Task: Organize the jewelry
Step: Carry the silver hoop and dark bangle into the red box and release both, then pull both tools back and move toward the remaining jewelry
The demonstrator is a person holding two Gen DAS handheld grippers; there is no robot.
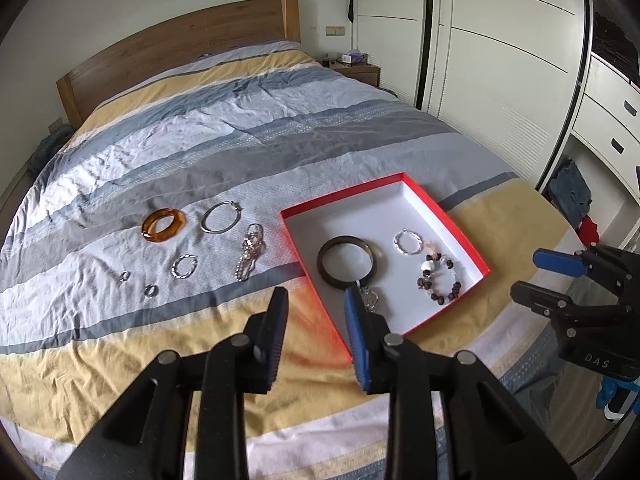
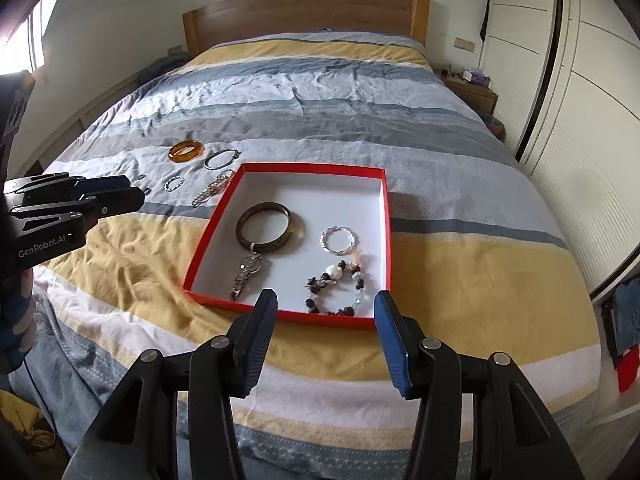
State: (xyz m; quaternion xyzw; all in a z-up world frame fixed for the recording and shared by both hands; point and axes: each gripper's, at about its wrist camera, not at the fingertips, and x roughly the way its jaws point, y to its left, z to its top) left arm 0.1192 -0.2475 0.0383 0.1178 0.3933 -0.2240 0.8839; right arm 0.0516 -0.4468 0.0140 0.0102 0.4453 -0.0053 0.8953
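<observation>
both claws hang released, nothing between: left claw (image 1: 316, 300), right claw (image 2: 325, 300). just beyond, the shallow red cardboard box (image 2: 387, 216) holds a dark bangle (image 2: 264, 228), its chain pendant (image 1: 370, 299) half hidden behind the left claw's blue finger (image 1: 358, 332). farther left, tiny rings (image 1: 151, 290) blur on the striped bed (image 1: 160, 340).

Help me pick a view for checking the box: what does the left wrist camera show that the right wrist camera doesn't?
Only the left wrist view shows the two small rings clearly on the bedspread. Only the right wrist view shows the whole pendant hanging off the dark bangle; in the left view a finger hides it. Both show the red box, amber bangle, bead bracelet, and both grippers open, holding nothing.
</observation>
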